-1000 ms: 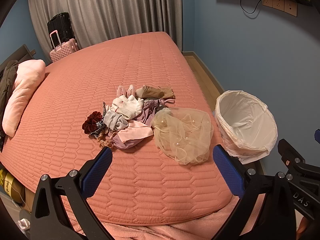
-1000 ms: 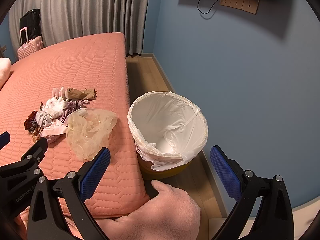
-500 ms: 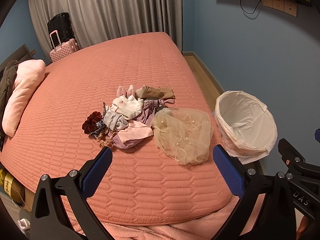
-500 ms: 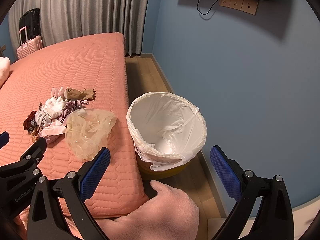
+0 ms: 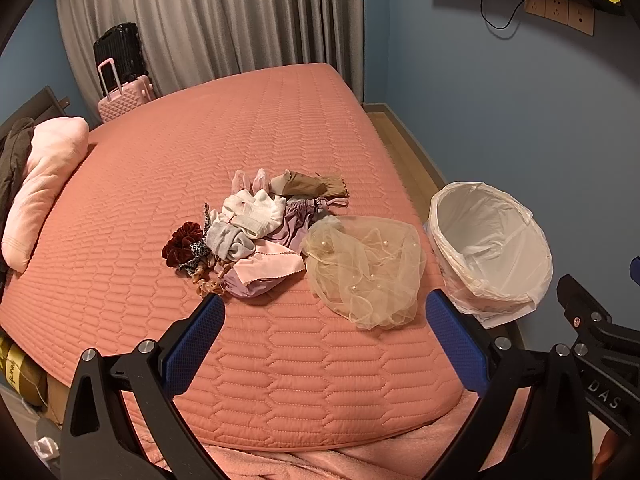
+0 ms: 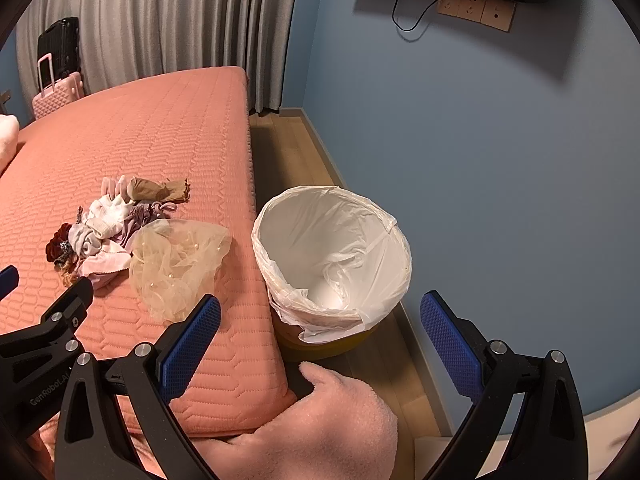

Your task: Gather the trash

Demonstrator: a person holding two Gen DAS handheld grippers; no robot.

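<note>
A heap of small cloth items (image 5: 256, 232) lies on the salmon quilted bed (image 5: 224, 128), with a beige pearl-dotted tulle piece (image 5: 366, 268) at its right and a dark red scrunchie (image 5: 182, 242) at its left. A white-lined trash bin (image 5: 490, 246) stands on the floor beside the bed. My left gripper (image 5: 324, 340) is open and empty, hovering near the bed's front edge, short of the heap. My right gripper (image 6: 320, 338) is open and empty, just in front of the bin (image 6: 332, 256). The heap (image 6: 108, 224) and tulle (image 6: 178, 264) also show in the right wrist view.
A pink pillow (image 5: 46, 180) lies at the bed's left. Pink and black suitcases (image 5: 122, 88) stand by grey curtains. A blue wall (image 6: 480, 160) runs close behind the bin, with a narrow strip of wooden floor (image 6: 288, 148). A pink fleece sleeve (image 6: 320, 428) is low in the right view.
</note>
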